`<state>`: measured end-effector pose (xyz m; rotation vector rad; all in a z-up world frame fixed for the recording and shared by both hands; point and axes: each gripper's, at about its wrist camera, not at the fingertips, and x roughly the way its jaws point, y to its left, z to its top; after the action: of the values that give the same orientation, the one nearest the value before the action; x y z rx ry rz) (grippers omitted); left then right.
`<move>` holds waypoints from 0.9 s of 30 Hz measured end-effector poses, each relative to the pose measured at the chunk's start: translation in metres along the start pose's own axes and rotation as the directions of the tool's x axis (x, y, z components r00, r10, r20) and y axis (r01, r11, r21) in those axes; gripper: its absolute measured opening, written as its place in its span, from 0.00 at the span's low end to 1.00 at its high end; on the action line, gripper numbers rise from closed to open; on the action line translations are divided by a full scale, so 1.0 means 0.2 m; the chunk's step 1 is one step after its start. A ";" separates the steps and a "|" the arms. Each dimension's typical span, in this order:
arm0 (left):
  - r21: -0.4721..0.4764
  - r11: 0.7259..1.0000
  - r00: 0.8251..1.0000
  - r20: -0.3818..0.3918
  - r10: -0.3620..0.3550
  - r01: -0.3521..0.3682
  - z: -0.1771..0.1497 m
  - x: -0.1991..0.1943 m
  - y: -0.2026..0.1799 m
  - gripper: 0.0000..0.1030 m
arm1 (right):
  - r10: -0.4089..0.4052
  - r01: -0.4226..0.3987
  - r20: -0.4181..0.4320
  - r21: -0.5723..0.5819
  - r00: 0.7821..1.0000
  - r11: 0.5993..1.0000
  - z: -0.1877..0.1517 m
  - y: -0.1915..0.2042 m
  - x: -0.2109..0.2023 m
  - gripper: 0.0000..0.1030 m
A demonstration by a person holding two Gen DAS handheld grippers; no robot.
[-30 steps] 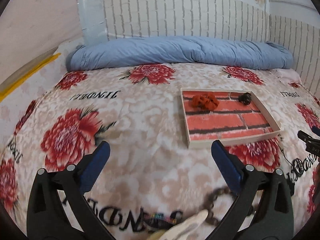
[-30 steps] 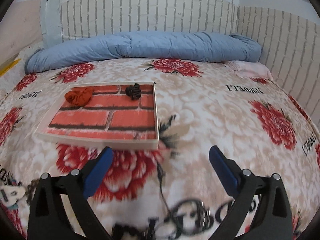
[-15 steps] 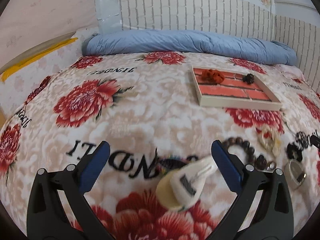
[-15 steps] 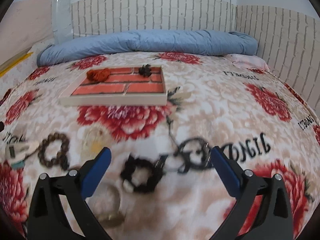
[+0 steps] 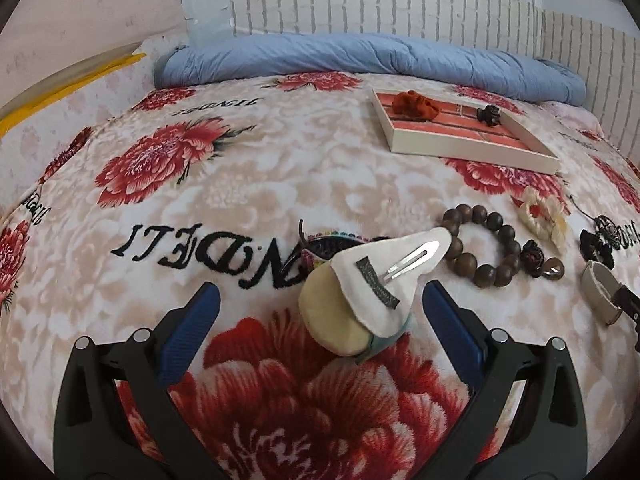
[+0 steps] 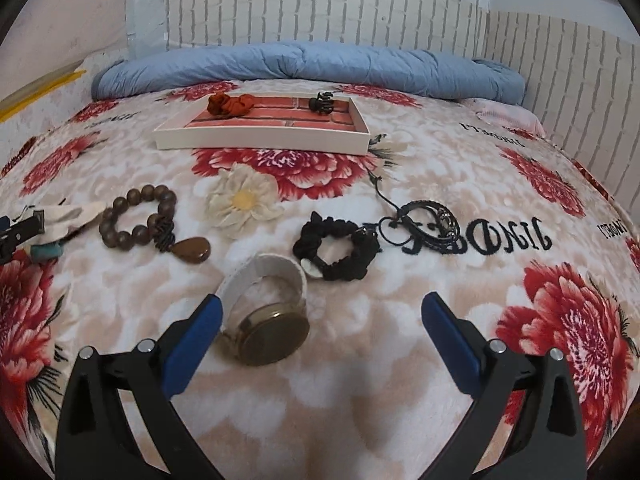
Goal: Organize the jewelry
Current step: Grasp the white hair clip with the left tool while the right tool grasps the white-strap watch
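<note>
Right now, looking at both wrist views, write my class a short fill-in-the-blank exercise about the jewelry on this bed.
1. Inside the tray lie an orange scrunchie and a black ____.
2. The watch lies nearest the ____ gripper.
3. The wooden bead bracelet lies on the ____, not in the tray.
4. The jaws of the left gripper are ____.

Missing words: hair claw; right; blanket; open

Bare floral bedspread [image 6: 460,168] right of the shallow brick-print tray [image 6: 260,140]; in front, jewelry crowds it: brown wooden bead bracelet [image 6: 138,218], black scrunchie [image 6: 340,248].
</note>
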<state>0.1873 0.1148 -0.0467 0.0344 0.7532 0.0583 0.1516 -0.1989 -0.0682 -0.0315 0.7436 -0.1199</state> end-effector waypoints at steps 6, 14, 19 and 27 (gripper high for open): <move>0.009 1.000 1.000 -0.003 -0.015 0.015 0.00 0.01 0.00 0.95 | -0.009 0.009 -0.015 -0.017 1.000 1.000 -0.01 0.03 0.01 0.95; -0.001 1.000 1.000 -0.009 -0.026 0.026 0.02 0.03 0.03 0.95 | -0.014 0.012 -0.056 -0.031 0.998 0.999 -0.02 0.09 0.05 0.95; -0.024 0.999 0.998 -0.030 -0.047 0.046 0.02 0.06 0.05 0.95 | -0.026 0.026 -0.089 -0.009 0.996 1.000 -0.01 0.08 0.09 0.95; -0.014 0.996 0.993 -0.068 -0.093 0.092 0.03 0.10 0.04 0.69 | 0.013 -0.014 -0.121 -0.003 0.993 1.000 0.01 0.09 0.14 0.84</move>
<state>0.2056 0.1240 -0.0559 -0.0131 0.8216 -0.0251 0.1756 -0.1842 -0.0876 -0.0234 0.8654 -0.1082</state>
